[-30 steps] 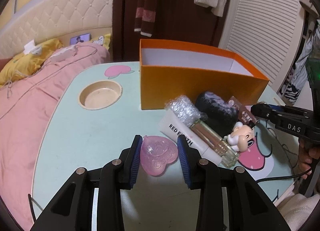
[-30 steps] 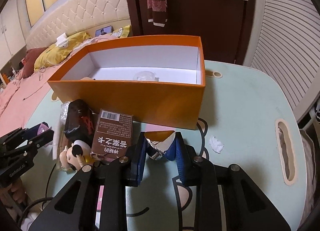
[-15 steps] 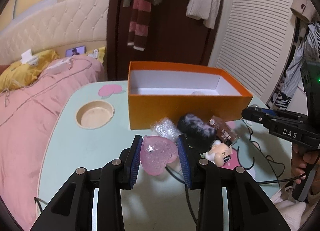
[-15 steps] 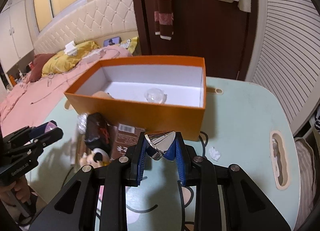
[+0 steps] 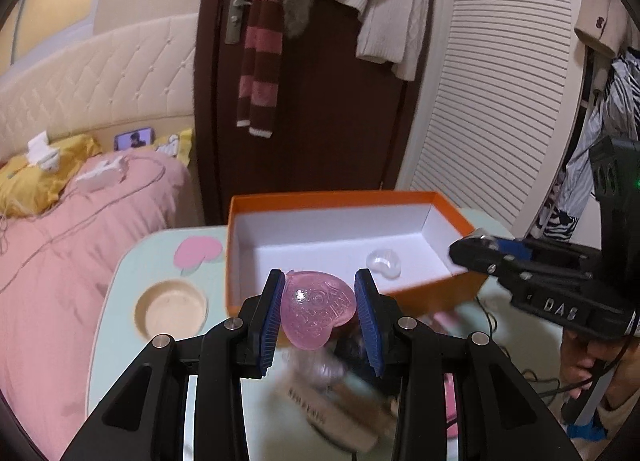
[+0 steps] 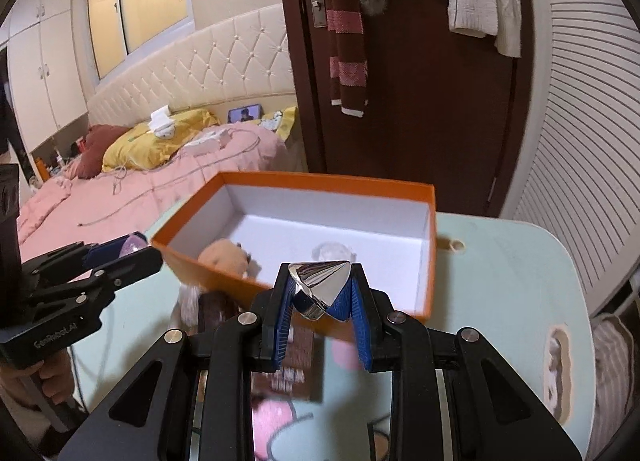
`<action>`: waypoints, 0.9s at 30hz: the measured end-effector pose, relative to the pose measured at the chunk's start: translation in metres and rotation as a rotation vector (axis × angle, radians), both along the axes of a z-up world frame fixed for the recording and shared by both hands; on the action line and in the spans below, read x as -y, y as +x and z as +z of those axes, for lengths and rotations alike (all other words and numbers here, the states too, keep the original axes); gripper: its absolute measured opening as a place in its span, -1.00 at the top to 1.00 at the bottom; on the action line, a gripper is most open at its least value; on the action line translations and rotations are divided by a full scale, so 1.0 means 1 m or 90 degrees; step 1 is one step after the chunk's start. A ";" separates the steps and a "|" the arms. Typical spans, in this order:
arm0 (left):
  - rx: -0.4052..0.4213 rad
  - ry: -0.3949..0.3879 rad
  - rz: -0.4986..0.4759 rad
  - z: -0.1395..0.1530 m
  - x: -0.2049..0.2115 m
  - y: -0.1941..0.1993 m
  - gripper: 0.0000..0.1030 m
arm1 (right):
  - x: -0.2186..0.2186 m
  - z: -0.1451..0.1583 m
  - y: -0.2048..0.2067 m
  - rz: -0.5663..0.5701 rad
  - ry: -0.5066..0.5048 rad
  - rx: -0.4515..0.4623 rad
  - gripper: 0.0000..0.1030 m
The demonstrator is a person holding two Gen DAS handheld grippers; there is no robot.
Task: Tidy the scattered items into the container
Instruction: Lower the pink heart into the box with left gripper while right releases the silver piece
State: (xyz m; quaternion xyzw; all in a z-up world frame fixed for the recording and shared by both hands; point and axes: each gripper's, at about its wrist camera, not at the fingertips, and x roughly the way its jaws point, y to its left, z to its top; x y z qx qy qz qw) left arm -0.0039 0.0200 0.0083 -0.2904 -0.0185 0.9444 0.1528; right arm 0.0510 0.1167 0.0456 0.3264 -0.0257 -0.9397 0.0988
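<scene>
My left gripper (image 5: 320, 301) is shut on a pink translucent heart (image 5: 318, 307), held above the table just in front of the orange box (image 5: 248, 245). My right gripper (image 6: 320, 293) is shut on a shiny silver cone-shaped piece (image 6: 318, 281), raised near the box's near wall (image 6: 424, 301). Inside the white-lined box lie a clear glassy piece (image 5: 384, 263) and a tan plush toy (image 6: 224, 259). Each gripper shows in the other's view: the right one (image 5: 476, 247) at the box's right corner, the left one (image 6: 120, 253) at its left corner.
On the pale green table (image 5: 120, 301) below the grippers lie a bubble-wrapped item (image 5: 316, 365), a dark pouch (image 5: 352, 345), a white carton (image 5: 332, 409) and a brown packet (image 6: 296, 365), all blurred. A round cup recess (image 5: 170, 311) sits left. The pink bed (image 5: 60, 261) borders the table.
Both grippers have risen with their items and moved toward the box; its inside now shows in both views. The loose items on the table have dropped lower in view.
</scene>
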 end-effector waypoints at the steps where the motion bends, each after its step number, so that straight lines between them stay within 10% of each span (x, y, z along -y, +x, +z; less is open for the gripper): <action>1: 0.002 0.000 0.000 -0.001 -0.002 -0.005 0.34 | 0.000 -0.001 -0.004 0.001 -0.002 0.000 0.45; 21: 0.044 0.022 -0.002 -0.021 -0.016 -0.059 0.32 | -0.001 -0.022 -0.052 -0.011 -0.025 0.030 0.45; 24: 0.046 0.039 0.011 -0.023 -0.013 -0.059 -0.37 | -0.002 -0.022 -0.053 -0.015 -0.034 0.028 0.40; 27: 0.013 0.061 0.019 -0.017 -0.009 -0.051 -0.59 | 0.001 -0.021 -0.052 -0.009 -0.033 0.027 0.22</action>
